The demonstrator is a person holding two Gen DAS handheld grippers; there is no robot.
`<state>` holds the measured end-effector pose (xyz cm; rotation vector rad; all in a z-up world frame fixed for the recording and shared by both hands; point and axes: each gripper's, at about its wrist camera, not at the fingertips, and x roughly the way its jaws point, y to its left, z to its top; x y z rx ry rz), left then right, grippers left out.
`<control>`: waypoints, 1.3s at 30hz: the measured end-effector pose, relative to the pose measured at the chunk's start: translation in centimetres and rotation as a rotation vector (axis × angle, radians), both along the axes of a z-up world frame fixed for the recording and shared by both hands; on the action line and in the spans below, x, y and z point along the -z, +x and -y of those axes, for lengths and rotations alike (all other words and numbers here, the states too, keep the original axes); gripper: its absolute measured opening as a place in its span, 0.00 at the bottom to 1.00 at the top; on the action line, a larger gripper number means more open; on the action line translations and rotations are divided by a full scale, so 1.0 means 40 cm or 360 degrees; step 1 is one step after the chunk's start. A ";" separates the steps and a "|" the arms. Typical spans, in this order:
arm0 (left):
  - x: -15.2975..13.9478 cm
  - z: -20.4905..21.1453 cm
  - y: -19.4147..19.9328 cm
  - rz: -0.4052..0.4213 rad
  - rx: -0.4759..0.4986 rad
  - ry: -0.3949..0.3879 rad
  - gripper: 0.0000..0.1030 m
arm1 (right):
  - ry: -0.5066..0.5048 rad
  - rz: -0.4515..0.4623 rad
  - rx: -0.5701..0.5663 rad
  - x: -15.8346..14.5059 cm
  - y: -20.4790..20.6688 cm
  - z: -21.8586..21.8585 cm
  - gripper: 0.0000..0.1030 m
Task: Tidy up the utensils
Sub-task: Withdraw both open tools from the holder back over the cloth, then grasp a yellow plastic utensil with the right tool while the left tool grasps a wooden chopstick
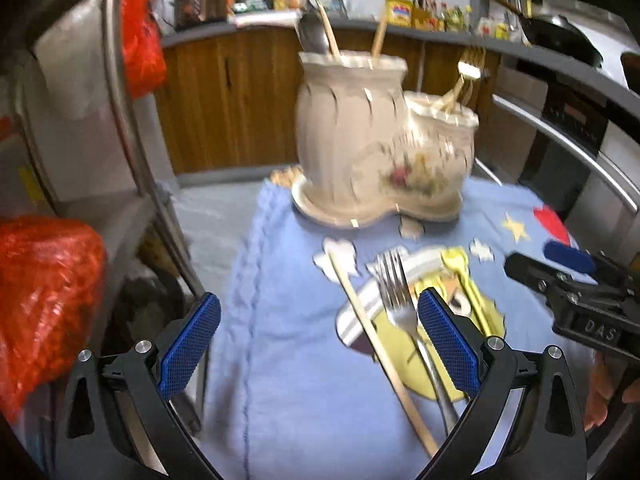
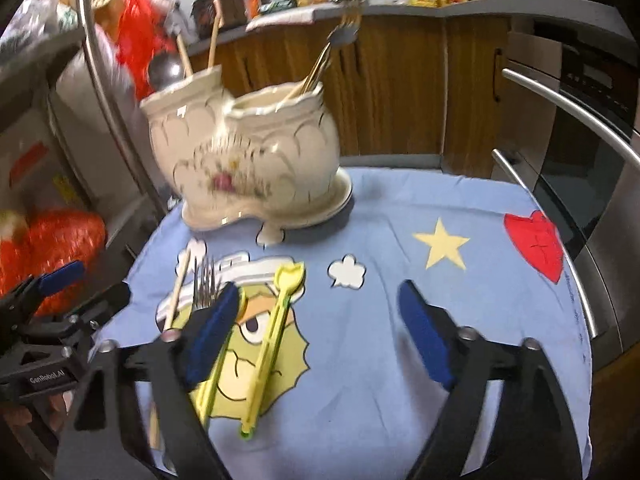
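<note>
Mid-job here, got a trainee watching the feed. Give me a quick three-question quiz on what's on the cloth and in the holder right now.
1. True or false: the silver fork already stands in the ceramic holder.
2. Which lies left of that fork in the left wrist view: A) wooden chopstick B) yellow tongs?
3. Fill in: both the left tool and right tool are ____.

Key: 1 false, it lies on the blue cloth; 2 A; 3 open.

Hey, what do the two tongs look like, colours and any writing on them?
Both are black plastic with curved arms, silver bolts and blue textured pads. The left tongs and right tongs match. White lettering shows on the bodies: "GenRobot.AI" on the left one, "DAS" on the right one. No cables visible.
</note>
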<state>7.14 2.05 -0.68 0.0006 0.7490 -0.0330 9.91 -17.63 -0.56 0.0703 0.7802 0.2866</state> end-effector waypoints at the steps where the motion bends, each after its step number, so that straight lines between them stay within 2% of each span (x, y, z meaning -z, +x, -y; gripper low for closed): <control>1: 0.005 0.000 0.001 -0.0007 0.0010 0.0004 0.95 | 0.0004 -0.0020 -0.0014 0.008 0.002 -0.002 0.64; 2: 0.010 0.002 0.003 -0.0019 0.0023 0.0014 0.95 | 0.0005 -0.0044 -0.0026 0.015 0.005 -0.005 0.55; 4: 0.018 0.004 0.005 -0.0040 0.0045 0.0015 0.94 | 0.0012 -0.0081 -0.0053 0.026 0.008 -0.011 0.49; 6: 0.025 0.005 0.005 -0.0068 0.0063 0.0000 0.93 | 0.0009 -0.0119 -0.0086 0.037 0.013 -0.021 0.39; 9: 0.038 0.005 0.012 -0.0125 0.0092 -0.0037 0.92 | 0.0005 -0.0159 -0.0138 0.048 0.018 -0.036 0.31; 11: 0.044 0.011 0.014 -0.0145 0.0116 -0.0033 0.92 | -0.0014 -0.0173 -0.0181 0.055 0.017 -0.055 0.30; 13: 0.050 0.016 0.013 -0.0146 0.0133 -0.0007 0.83 | -0.0062 -0.0181 -0.0201 0.064 0.017 -0.072 0.27; 14: 0.053 0.020 0.014 -0.0149 0.0140 -0.0003 0.82 | -0.0075 -0.0188 -0.0211 0.068 0.019 -0.079 0.26; 23: 0.059 0.012 0.023 -0.0173 0.0143 -0.0019 0.81 | -0.0158 -0.0183 -0.0206 0.085 0.031 -0.106 0.23; 26: 0.059 0.014 0.023 -0.0173 0.0146 -0.0018 0.80 | -0.0200 -0.0170 -0.0209 0.086 0.032 -0.117 0.18; 29: 0.060 0.014 0.023 -0.0175 0.0145 -0.0015 0.80 | -0.0184 -0.0177 -0.0201 0.088 0.037 -0.118 0.10; 34: 0.061 0.013 0.025 -0.0183 0.0146 -0.0030 0.79 | -0.0029 -0.0234 -0.0181 0.087 0.043 -0.093 0.09; 39: 0.063 0.007 0.025 -0.0185 0.0141 -0.0045 0.77 | 0.0063 -0.0188 -0.0155 0.057 0.036 -0.059 0.09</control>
